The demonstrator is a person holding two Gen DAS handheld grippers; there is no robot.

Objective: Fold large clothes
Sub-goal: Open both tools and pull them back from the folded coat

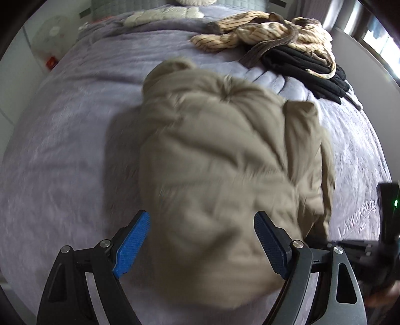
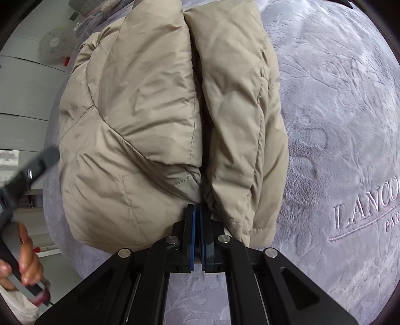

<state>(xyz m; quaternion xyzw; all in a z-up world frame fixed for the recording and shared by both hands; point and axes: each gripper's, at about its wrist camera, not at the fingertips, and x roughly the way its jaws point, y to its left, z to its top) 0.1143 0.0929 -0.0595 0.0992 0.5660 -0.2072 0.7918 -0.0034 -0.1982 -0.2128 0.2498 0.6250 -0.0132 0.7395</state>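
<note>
A beige quilted puffer jacket (image 1: 220,155) lies bunched on the grey-lilac bed blanket (image 1: 70,140). My left gripper (image 1: 202,217) is open above the jacket's near end, its blue pads (image 1: 132,245) spread to either side of the fabric and holding nothing. In the right wrist view the jacket (image 2: 150,120) fills the middle, folded into two long lobes. My right gripper (image 2: 197,212) is shut on the jacket's near edge, where the two lobes meet.
At the far right of the bed lie a cream striped garment (image 1: 265,32) and folded black clothes (image 1: 307,70). A white knitted item (image 1: 160,15) lies at the bed's head. The blanket bears embroidered lettering (image 2: 367,210). A white fan (image 2: 53,46) stands beside the bed.
</note>
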